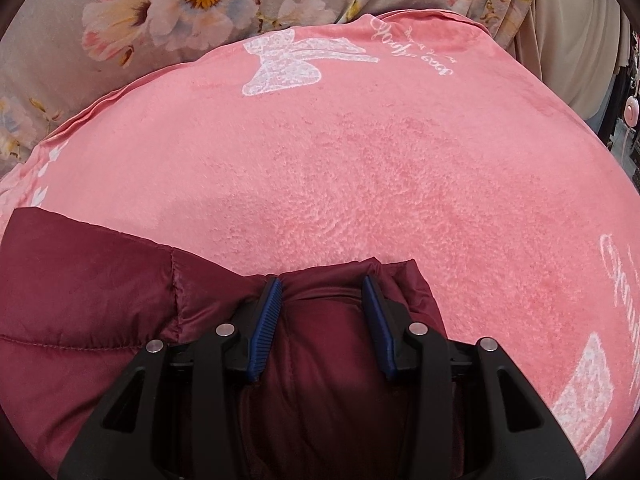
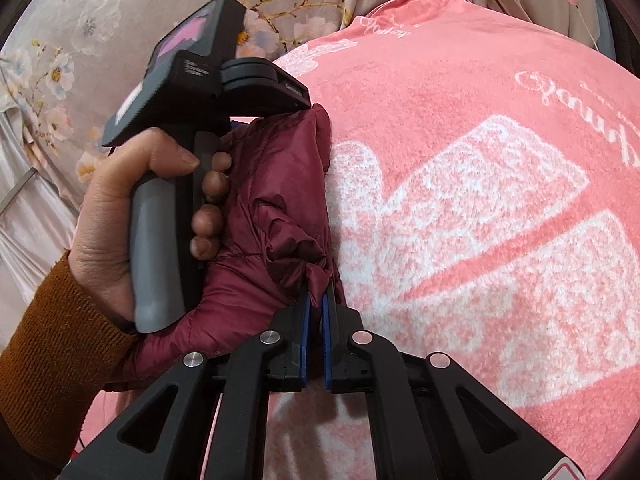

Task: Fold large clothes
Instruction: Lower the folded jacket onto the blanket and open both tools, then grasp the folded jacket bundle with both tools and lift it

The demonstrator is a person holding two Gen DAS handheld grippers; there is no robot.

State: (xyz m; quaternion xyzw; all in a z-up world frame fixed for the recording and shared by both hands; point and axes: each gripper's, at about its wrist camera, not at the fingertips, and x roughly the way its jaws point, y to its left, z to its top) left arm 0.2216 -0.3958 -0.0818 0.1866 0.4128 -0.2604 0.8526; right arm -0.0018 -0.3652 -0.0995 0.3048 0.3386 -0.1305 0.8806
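Note:
A maroon puffer jacket (image 1: 80,320) lies on a pink fleece blanket (image 1: 340,168). In the left wrist view my left gripper (image 1: 323,286) has its jaws partly apart with a thick fold of the jacket bulging between the blue pads (image 1: 264,328). In the right wrist view my right gripper (image 2: 316,300) is shut on a thin bunched edge of the jacket (image 2: 272,208). The person's left hand (image 2: 120,220) and the left gripper's handle show at the left of that view, pressed against the jacket.
The pink blanket (image 2: 480,200) has white bow and script prints. It lies on a grey floral bedsheet (image 1: 120,32). Beige fabric (image 1: 572,40) hangs at the far right, with a small pink device and cord (image 1: 630,110) beside it.

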